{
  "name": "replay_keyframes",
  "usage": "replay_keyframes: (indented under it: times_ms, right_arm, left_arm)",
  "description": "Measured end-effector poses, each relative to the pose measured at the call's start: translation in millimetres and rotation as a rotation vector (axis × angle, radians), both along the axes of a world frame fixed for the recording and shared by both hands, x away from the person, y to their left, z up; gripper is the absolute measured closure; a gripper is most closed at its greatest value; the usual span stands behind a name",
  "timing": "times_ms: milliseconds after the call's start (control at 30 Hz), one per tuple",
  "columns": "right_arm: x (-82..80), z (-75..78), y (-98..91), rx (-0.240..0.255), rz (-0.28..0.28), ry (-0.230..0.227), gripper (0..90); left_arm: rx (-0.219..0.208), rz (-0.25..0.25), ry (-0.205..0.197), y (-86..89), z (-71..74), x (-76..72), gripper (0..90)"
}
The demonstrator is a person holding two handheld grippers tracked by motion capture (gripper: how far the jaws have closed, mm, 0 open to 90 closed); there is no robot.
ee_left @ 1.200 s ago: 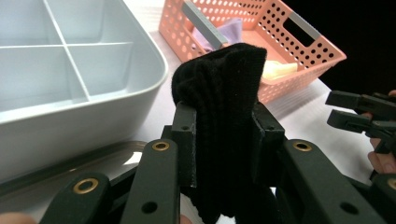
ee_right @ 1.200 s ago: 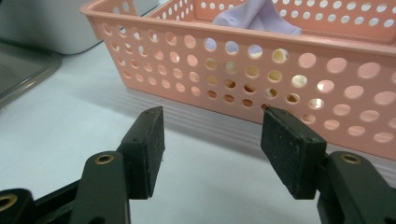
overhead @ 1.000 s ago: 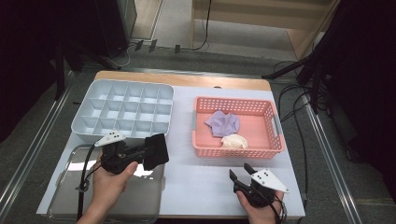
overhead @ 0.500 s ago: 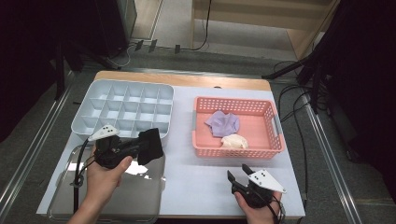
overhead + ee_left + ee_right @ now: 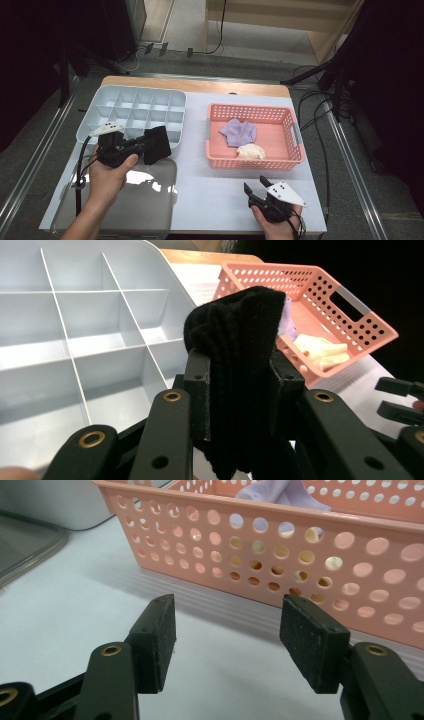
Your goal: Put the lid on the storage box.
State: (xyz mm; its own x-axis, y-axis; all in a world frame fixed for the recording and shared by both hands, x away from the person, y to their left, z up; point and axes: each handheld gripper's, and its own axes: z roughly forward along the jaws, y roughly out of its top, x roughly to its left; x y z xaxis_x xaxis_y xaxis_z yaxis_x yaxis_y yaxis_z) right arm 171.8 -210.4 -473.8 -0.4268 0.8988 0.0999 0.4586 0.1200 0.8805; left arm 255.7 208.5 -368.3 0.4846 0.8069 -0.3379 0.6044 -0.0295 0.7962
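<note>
1. My right gripper (image 5: 256, 192), near table edge: jaws spread, nothing between them; the right gripper view shows both pads bare before the pink basket (image 5: 320, 545) wall.
2. My left gripper (image 5: 150, 146): jaws pinching a black sock (image 5: 240, 370); the left gripper view shows its ribbed knit, which the high view renders as a dark block.
3. Grey divided tray (image 5: 135, 107), beyond the sock: compartments bare.
4. Basket contents: lilac cloth (image 5: 239, 132), cream cloth (image 5: 251, 151), partly hidden behind the sock in the left gripper view.
</note>
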Motion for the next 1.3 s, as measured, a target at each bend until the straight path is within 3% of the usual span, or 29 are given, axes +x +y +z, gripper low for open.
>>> replay_keyframes:
  times_ms: [533, 867, 1067, 1300]
  right_arm:
    - [1.1, -1.8, 0.9, -0.002, 0.008, 0.004, 40.3]
    - [1.2, -3.4, 0.6, 0.0, 0.009, 0.012, 40.3]
    - [1.7, -4.0, 2.5, 0.0, 0.017, 0.013, 40.3]
    - [2.3, -5.6, 1.6, 0.002, 0.014, 0.019, 40.3]
  left_arm:
    - [0.021, 0.086, -0.006, -12.4, -17.1, 39.1, 68.7]
    - [0.06, 0.096, 0.035, -19.8, -38.9, 57.0, 67.8]
    - [0.092, 0.069, 0.054, -24.2, -46.5, 60.8, 67.6]
    - [0.17, -0.024, 0.087, -31.7, -47.8, 65.8, 67.9]
